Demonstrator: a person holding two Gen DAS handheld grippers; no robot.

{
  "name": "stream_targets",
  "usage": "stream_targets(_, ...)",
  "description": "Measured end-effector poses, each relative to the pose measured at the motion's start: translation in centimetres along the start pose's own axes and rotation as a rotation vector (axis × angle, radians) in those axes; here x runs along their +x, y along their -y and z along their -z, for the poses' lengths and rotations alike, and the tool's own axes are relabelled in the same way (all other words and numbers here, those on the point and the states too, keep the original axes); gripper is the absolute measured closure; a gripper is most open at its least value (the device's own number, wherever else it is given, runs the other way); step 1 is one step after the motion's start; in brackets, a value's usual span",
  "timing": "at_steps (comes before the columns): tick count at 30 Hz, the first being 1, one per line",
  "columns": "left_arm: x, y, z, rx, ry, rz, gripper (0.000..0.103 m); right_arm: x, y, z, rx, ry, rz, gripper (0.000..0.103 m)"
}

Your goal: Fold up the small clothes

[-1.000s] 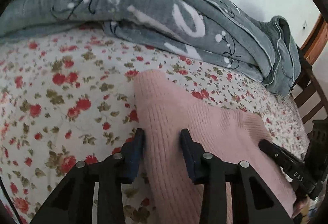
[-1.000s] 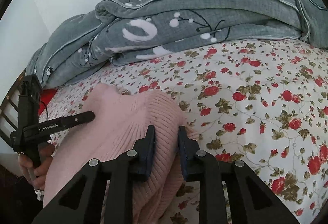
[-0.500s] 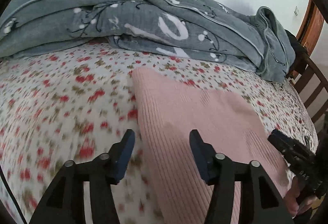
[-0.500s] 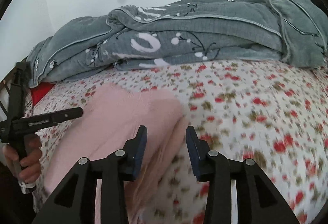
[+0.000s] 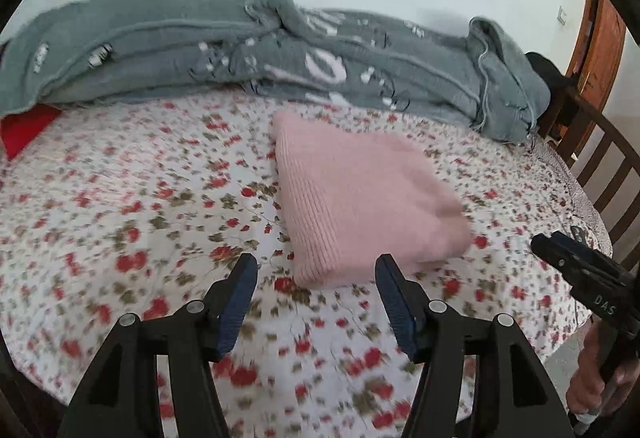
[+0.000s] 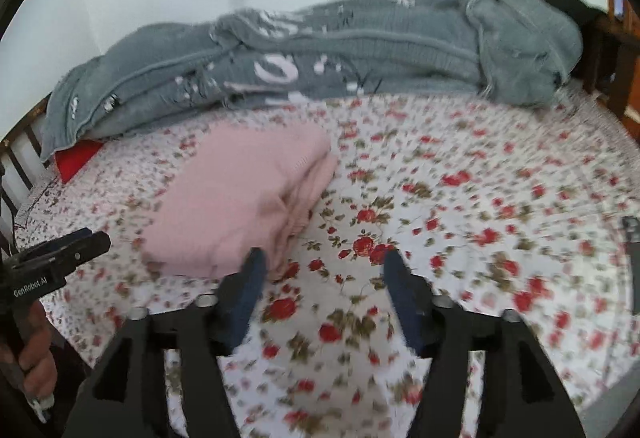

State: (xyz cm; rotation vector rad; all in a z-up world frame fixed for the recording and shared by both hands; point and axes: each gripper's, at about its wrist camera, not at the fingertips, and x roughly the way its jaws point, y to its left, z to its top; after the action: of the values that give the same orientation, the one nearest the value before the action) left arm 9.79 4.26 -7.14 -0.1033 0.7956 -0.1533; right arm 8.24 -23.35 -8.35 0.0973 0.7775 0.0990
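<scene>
A pink knitted garment [image 5: 360, 193] lies folded into a thick rectangle on the flowered bed sheet [image 5: 132, 205]. My left gripper [image 5: 316, 270] hovers in front of its near edge, jaws opening, nothing between them. In the right wrist view the folded pink garment [image 6: 240, 201] sits left of centre. My right gripper [image 6: 324, 266] is drawn back beside its right corner, jaws opening and empty. Each view shows the other gripper at its edge: the right one [image 5: 576, 266] and the left one [image 6: 60, 258], each held by a hand.
A rumpled grey blanket [image 5: 248, 57] with white markings runs along the back of the bed against the wall. A red item [image 5: 24, 125] peeks from under its left end. A wooden bed frame [image 5: 600, 157] stands at the right. A dark object [image 6: 632, 254] lies on the sheet far right.
Both grippers opened, let go of the pink garment and pulled back and up from it. The garment now lies free on the sheet as a folded bundle.
</scene>
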Motion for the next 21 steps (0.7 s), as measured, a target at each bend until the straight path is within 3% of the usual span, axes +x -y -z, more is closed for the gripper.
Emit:
stream_targets(3, -3.3, 0.8, 0.7, 0.004, 0.030, -0.023, 0.036, -4.1, -1.2, 0.3, -0.015, 0.050, 0.044, 0.026)
stream_targets(6, -6.1, 1.5, 1.3, 0.007, 0.065, -0.059, 0.032, -7.3, -2.0, 0.8, -0.028, 0.081, 0.052, 0.022)
stream_targets(12, -10.1, 3.1, 2.2, 0.022, 0.104, -0.083, 0.022, -11.1, -2.6, 1.7, -0.039, 0.113, 0.072, 0.002)
stream_targets(21, -12.5, 4.9, 3.1, 0.035, 0.152, -0.098, 0.021, -13.6, -1.9, 2.9, -0.037, 0.138, 0.090, 0.001)
